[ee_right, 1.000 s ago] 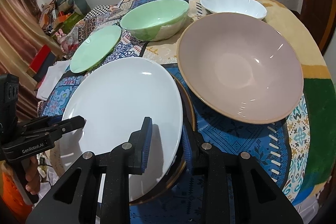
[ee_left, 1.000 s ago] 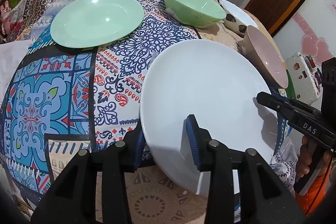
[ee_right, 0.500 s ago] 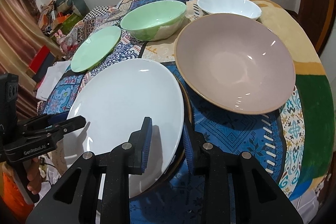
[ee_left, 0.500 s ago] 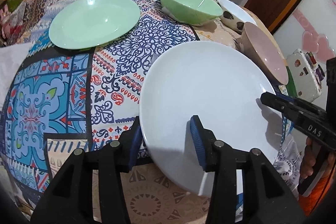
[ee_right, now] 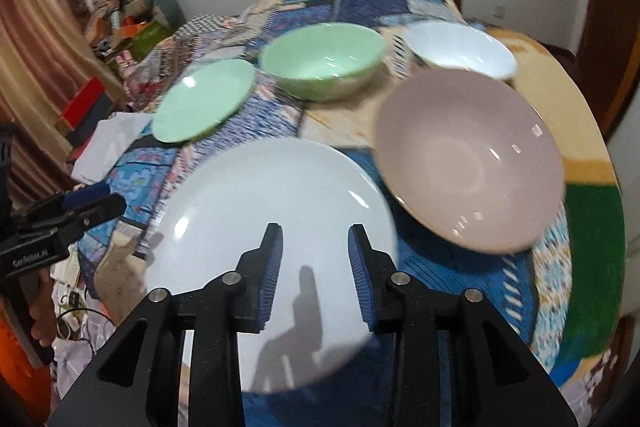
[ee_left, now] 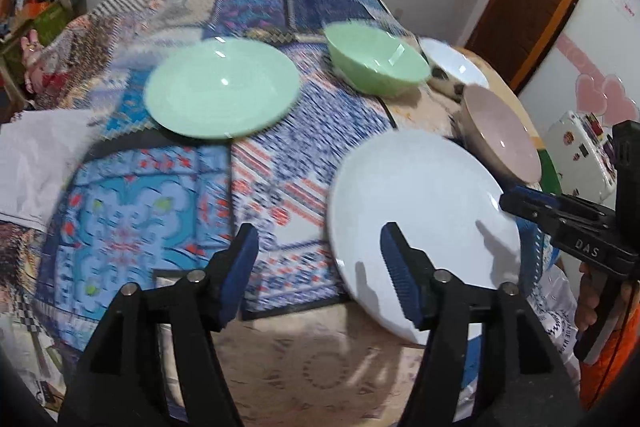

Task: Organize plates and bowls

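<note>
Left to right across the counter, which is covered by a patterned cloth:

Far left, a green plate lies flat, clear of everything else. Right of it and slightly farther stands a green bowl, upright. A white bowl sits farther right, at the far edge, near the green bowl. Nearer than that, a pink bowl stands upright on the right side.

The white plate lies near the front edge, left of the pink bowl. Whether the two rims touch cannot be told.

Left tool: released. Its jaws have just been opening and stand wide; the plate's left rim lies between them, with neither pad pressing on it.

Right tool: released. Its jaws have just been opening slightly; they hang above the plate's near right part, gripping nothing.

Handling judgement: the white plate looks glazed, rigid and breakable, with a slick surface. It is thin at the rim, which is the only part a jaw can close over; take hold there, one pad above and one below, on opposite sides for balance. The bowls appear heavier, with steep glossy walls; grip across the rim wall.
</note>
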Tool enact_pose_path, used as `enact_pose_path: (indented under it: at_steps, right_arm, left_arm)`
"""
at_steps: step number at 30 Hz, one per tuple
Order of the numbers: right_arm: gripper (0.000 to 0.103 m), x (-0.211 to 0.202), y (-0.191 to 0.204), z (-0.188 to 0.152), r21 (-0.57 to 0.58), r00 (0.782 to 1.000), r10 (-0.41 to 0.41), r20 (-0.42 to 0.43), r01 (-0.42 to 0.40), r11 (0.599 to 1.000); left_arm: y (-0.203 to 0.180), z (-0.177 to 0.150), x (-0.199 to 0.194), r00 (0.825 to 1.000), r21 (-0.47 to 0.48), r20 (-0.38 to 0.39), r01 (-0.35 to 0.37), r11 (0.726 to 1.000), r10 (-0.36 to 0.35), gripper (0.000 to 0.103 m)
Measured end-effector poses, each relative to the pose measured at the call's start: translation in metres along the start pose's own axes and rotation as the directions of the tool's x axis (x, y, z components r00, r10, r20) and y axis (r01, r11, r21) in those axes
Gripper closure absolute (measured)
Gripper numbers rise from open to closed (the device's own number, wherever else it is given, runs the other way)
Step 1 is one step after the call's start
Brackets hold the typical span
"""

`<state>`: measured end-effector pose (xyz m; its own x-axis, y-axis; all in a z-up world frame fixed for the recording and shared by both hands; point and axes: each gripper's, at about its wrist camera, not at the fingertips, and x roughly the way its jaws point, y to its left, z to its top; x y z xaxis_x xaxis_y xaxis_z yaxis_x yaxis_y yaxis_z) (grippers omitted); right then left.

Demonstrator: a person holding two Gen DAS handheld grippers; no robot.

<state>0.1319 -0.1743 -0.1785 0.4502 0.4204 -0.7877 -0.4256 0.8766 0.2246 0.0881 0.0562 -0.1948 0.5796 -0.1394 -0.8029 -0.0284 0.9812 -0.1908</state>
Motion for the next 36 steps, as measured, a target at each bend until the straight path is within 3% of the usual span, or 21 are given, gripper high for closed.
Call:
enact_pose_path:
  at_steps: [5, 10, 13, 15, 20, 29, 31, 32, 33, 36]
  right_arm:
    - [0.068, 0.015, 0.029, 0.02, -0.067, 1.0, 0.029, 0.009, -0.029, 0.997]
    - [0.058, 0.033, 0.054, 0.045, -0.122, 0.998, 0.049, 0.024, -0.046, 0.992]
    - [0.052, 0.045, 0.064, 0.058, -0.132, 0.998, 0.059, 0.023, -0.055, 0.99]
    - [0.047, 0.055, 0.069, 0.064, -0.125, 0.997, 0.076, 0.011, -0.074, 0.989]
    - [0.047, 0.083, 0.076, 0.081, -0.11, 0.996, 0.08, -0.026, -0.083, 0.991]
    - [0.047, 0.135, 0.087, 0.103, -0.161, 0.995, 0.02, -0.096, -0.036, 0.986]
    - [0.049, 0.145, 0.086, 0.106, -0.151, 0.992, 0.031, -0.123, -0.049, 0.987]
    - [0.057, 0.148, 0.085, 0.108, -0.145, 0.991, 0.034, -0.133, -0.053, 0.988]
    - [0.063, 0.153, 0.084, 0.11, -0.143, 0.989, 0.033, -0.142, -0.053, 0.988]
    - [0.067, 0.162, 0.079, 0.114, -0.104, 0.985, 0.053, -0.165, -0.071, 0.992]
  left_arm:
    - [0.03, 0.015, -0.017, 0.995, -0.017, 0.069, -0.069, 0.997, 0.07, 0.033]
    - [0.063, 0.035, -0.023, 0.986, -0.047, 0.107, -0.121, 0.992, 0.125, 0.02]
    - [0.083, 0.049, -0.02, 0.982, -0.068, 0.118, -0.14, 0.988, 0.147, 0.018]
    - [0.097, 0.059, -0.013, 0.98, -0.077, 0.116, -0.152, 0.985, 0.16, 0.017]
    - [0.128, 0.079, 0.014, 0.983, -0.106, 0.085, -0.153, 0.983, 0.162, 0.017]
    - [0.164, 0.098, 0.078, 0.986, -0.083, 0.005, -0.164, 0.983, 0.165, 0.018]
    - [0.17, 0.1, 0.088, 0.987, -0.085, -0.004, -0.161, 0.983, 0.162, 0.023]
    - [0.173, 0.101, 0.094, 0.987, -0.085, -0.01, -0.158, 0.984, 0.158, 0.025]
    - [0.174, 0.103, 0.098, 0.988, -0.084, -0.016, -0.154, 0.984, 0.154, 0.032]
    - [0.178, 0.109, 0.11, 0.99, -0.076, -0.024, -0.139, 0.987, 0.138, 0.049]
